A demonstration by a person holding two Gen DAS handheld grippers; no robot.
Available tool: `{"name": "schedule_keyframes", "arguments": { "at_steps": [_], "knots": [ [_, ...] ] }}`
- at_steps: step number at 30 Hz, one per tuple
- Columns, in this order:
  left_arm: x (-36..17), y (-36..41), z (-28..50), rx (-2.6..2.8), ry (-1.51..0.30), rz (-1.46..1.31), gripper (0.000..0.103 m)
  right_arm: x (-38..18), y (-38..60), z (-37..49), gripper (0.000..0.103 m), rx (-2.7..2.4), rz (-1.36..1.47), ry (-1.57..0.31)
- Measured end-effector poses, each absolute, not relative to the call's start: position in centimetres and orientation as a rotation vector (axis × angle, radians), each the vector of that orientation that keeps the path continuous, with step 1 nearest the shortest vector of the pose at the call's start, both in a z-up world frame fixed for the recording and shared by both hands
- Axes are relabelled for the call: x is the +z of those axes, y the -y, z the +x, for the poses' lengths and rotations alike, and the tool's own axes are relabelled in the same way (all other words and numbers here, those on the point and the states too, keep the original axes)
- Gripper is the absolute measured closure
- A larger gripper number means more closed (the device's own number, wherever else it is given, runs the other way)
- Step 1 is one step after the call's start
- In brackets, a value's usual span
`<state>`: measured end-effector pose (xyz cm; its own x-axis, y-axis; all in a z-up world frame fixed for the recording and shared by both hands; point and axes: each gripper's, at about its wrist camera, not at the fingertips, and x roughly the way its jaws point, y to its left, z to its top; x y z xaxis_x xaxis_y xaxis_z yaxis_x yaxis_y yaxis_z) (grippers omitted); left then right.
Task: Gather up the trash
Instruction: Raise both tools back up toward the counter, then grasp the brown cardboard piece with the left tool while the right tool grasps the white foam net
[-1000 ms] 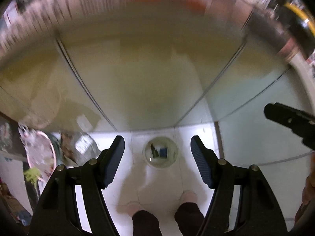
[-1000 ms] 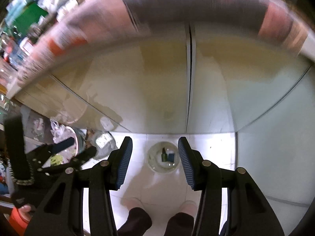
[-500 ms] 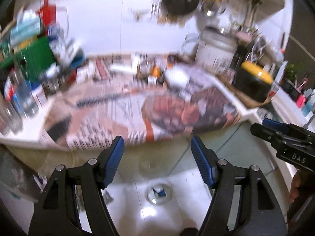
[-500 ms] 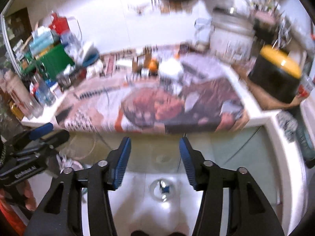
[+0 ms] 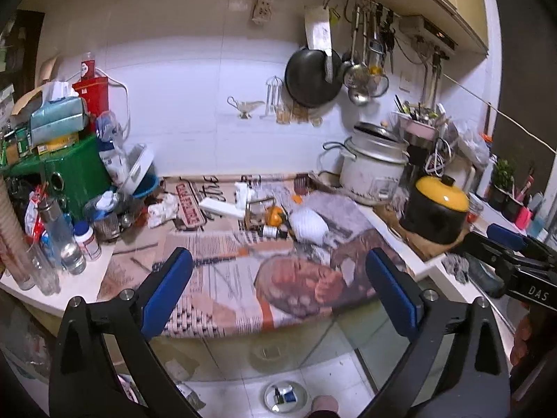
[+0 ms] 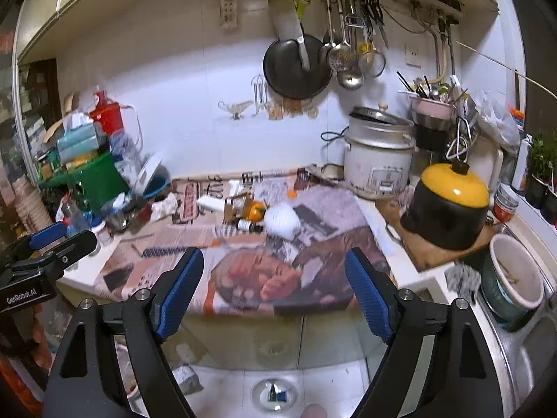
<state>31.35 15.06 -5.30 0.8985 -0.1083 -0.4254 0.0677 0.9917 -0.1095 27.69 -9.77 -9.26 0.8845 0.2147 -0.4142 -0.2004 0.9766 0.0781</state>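
We are looking over the big counter (image 5: 87,278) with newspaper (image 5: 222,278) spread on it. The trash is lying in the middle of it: a white crumpled ball (image 5: 308,224), a crumpled paper (image 5: 162,210), a small bottle (image 5: 269,231). We are thinking it is best to go for the ball first, coming in low and slow.

Our left gripper (image 5: 278,278) and right gripper (image 6: 275,284) are both opening wide, with nothing between them.

A second ago we were facing the floor and the glass bowl (image 5: 285,395). Now we are facing the counter.
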Motion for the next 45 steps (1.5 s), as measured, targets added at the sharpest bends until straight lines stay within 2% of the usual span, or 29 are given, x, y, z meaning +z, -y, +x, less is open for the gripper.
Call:
{"name": "schedule_keyframes", "arguments": {
  "at_steps": [7,13,24,37,38,40,45],
  "knots": [
    [-4.5,-13.0,37.6,-0.008,-0.434,-0.118,0.003,-8.4,13.5,34.6,0.022,0.265,0.038,-0.424],
    [-5.3,-11.2,44.7,0.07,-0.5,-0.183,0.003,-8.0,16.6,41.4,0.022,0.296,-0.022,-0.464],
    [-11.2,-12.0,53.6,0.191,-0.688,-0.234,0.003,-13.2,15.6,51.0,0.022,0.402,-0.054,-0.663],
    [-17.9,-17.5,66.4,0.106,-0.859,-0.134,0.004,-18.4,10.8,59.7,0.022,0.346,0.101,-0.885],
    [-18.4,-18.0,67.3,0.098,-0.867,-0.136,0.005,-18.9,10.3,60.4,0.023,0.339,0.103,-0.9],
    [-19.7,-18.8,69.4,0.072,-0.892,-0.145,0.015,-19.8,9.5,61.7,0.023,0.33,0.111,-0.929],
    [-23.5,-19.5,74.5,-0.002,-0.982,-0.17,0.033,-23.4,8.0,64.7,0.023,0.308,0.149,-1.041]
  ]
}}
